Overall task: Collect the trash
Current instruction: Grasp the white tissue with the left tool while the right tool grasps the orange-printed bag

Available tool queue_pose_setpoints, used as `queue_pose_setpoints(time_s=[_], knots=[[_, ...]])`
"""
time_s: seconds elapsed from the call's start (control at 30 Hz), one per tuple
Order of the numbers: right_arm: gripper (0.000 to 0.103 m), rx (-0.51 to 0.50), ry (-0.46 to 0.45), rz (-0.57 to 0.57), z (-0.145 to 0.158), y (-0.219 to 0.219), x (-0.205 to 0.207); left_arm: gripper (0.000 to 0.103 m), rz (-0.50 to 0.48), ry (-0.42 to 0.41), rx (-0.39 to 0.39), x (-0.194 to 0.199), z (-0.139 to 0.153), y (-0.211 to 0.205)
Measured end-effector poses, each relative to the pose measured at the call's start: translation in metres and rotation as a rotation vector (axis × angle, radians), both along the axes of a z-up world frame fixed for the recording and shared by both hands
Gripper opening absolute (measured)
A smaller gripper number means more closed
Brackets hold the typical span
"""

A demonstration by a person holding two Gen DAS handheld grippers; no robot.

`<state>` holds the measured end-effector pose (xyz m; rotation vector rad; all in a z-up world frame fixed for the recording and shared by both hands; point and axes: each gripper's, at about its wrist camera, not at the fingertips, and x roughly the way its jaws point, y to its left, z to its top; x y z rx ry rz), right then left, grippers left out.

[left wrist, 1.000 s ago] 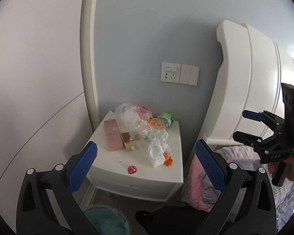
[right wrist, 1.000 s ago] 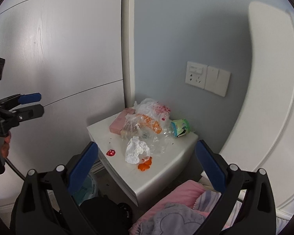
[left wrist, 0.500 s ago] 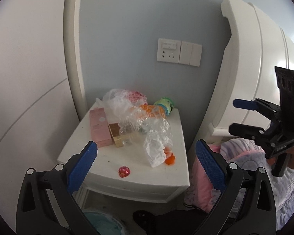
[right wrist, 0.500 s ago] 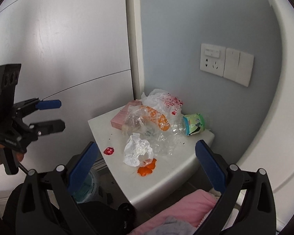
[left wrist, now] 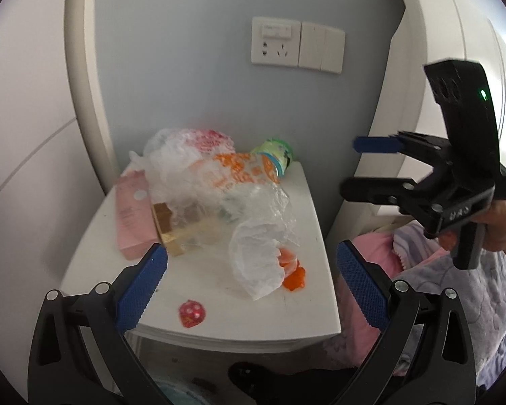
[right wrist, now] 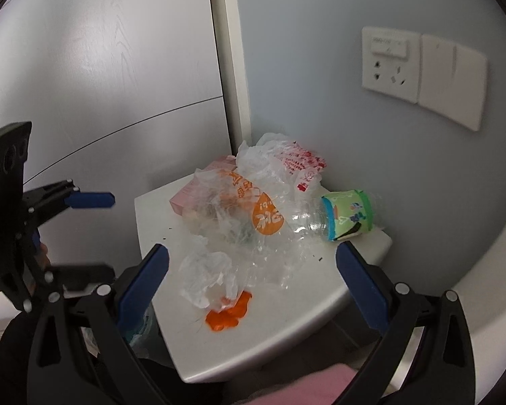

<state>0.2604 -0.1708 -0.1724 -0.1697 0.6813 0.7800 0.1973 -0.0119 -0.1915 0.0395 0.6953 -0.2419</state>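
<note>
Left wrist view: my left tongs point(left wrist: 251, 281) gape wide, holding nothing, above the nightstand point(left wrist: 315, 317). My right tongs point(left wrist: 359, 165) hang spread and bare beside it, over the bed point(left wrist: 455, 290). Trash heaped on top: clear bags point(left wrist: 219, 189), white wrapper point(left wrist: 256, 263), orange scrap point(left wrist: 295, 275), pink box point(left wrist: 130, 217), gold box point(left wrist: 165, 227), green bottle point(left wrist: 275, 152), red sweet point(left wrist: 192, 314).

Right wrist view: right tongs point(right wrist: 251, 285) wide, bare, before the wrapper point(right wrist: 209, 276); left tongs point(right wrist: 94, 236) apart, bare. Bottle point(right wrist: 345, 214) lies sideways by the wall socket point(right wrist: 389, 62).
</note>
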Motion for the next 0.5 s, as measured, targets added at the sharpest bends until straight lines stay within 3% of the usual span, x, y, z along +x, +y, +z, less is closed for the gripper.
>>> queue_pose_setpoints(time_s=[0.33,0.5], knots=[[0.097,0.004,0.056,0.039,-0.032,0.021,0.044,0.097,0.026,0.065,-0.041,0.033,-0.047,-0.003],[0.097,0.024,0.080,0.055,-0.040,0.028,0.061,0.095,0.024,0.069,-0.046,0.041,-0.057,-0.006]])
